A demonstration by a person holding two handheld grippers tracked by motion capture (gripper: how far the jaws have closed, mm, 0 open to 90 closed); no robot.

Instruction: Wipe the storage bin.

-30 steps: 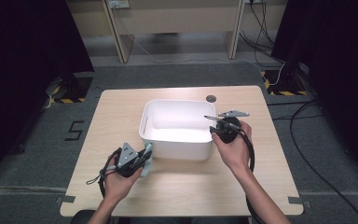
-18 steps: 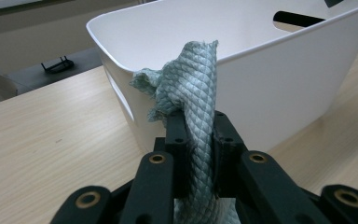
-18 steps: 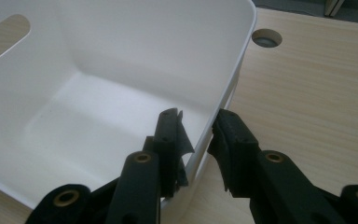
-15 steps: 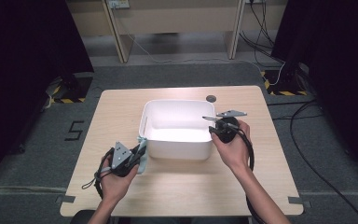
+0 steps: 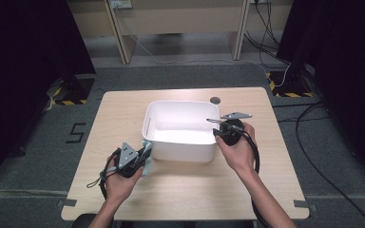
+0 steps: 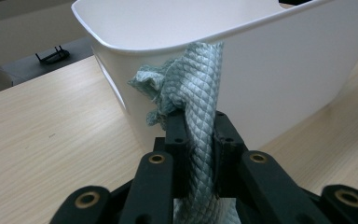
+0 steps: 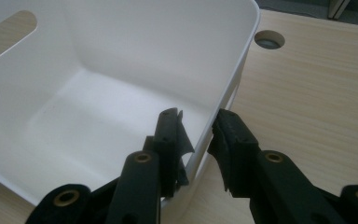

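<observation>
At the near left of the pale wooden table (image 5: 180, 194), the left gripper (image 6: 200, 128) is clamping a folded pale-green woven cloth (image 6: 193, 88) between closed jaws, holding it just beside the near left corner of the white rectangular plastic tub (image 5: 180, 149). Farther right, the right gripper (image 7: 198, 126) is straddling the tub's right wall, one jaw inside and one outside; whether its pads are pressing the plastic cannot be told. The tub is sitting mid-table, short of a round cable hole (image 5: 215, 100). Should the right gripper's hold prove loose, wiping pressure could likely shove the light tub sideways.
</observation>
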